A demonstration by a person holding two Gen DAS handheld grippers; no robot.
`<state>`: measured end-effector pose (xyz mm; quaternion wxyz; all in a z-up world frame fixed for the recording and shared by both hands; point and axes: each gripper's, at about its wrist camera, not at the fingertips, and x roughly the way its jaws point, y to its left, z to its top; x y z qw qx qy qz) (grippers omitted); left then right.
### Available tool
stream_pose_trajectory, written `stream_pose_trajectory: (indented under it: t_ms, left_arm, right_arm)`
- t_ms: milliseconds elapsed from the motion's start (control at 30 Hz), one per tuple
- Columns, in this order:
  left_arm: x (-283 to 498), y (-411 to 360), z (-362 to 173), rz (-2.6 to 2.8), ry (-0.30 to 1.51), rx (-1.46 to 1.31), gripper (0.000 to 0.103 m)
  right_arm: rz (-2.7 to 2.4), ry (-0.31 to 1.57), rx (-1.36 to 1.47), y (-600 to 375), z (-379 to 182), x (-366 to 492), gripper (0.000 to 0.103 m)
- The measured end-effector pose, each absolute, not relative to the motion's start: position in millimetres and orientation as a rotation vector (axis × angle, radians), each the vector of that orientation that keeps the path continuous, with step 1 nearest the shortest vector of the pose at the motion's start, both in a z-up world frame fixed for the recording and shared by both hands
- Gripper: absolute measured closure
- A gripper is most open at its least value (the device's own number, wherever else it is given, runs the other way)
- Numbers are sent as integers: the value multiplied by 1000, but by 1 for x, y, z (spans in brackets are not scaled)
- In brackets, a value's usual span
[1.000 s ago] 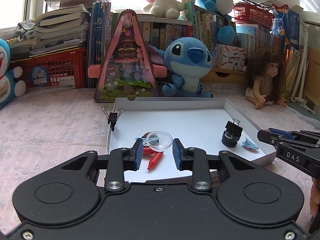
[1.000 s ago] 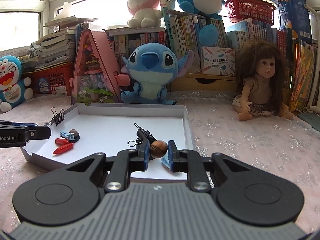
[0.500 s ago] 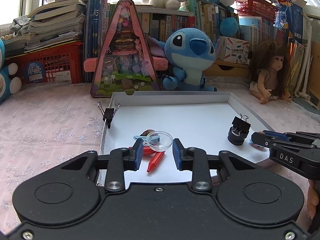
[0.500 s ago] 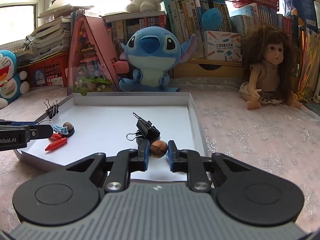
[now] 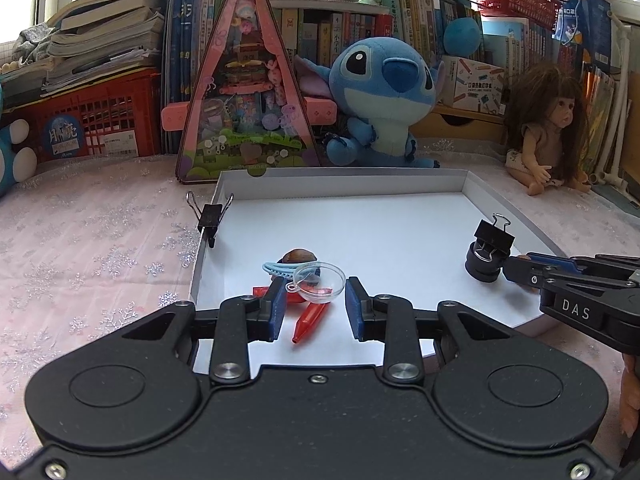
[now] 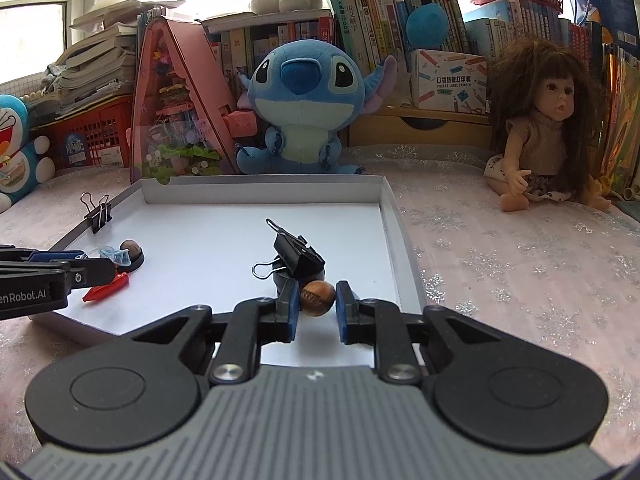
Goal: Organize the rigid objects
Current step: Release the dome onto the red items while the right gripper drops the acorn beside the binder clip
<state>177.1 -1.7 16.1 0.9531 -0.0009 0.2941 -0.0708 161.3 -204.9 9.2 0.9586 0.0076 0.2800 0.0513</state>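
Left gripper (image 5: 316, 304) holds a clear dome (image 5: 322, 282) between half-open fingers, low over the crayons (image 5: 310, 316) in the tray (image 5: 344, 178); the grip looks loose, so it may drop. At the tray's near right, right gripper (image 6: 317, 307) pinches a brown nut (image 6: 317, 298) beside the binder clip (image 6: 298, 258); it could roll off if let go
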Motion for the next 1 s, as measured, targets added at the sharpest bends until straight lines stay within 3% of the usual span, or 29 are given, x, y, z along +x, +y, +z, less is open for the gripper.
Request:
stream_pose_trajectory:
  t_ms: [867, 900, 933, 1000]
  left_arm:
    - [193, -4, 7, -134, 683, -4, 72]
    - [191, -4, 8, -133, 682, -6, 67]
    - [190, -4, 8, -136, 679, -6, 65]
    - [187, -4, 11, -137, 670, -3, 54]
  right_arm:
    - [84, 643, 39, -205, 4, 172, 76]
    - [84, 643, 44, -205, 4, 172, 73]
    - [86, 643, 52, -206, 5, 171, 62]
    - [83, 638, 56, -206, 6, 168, 56]
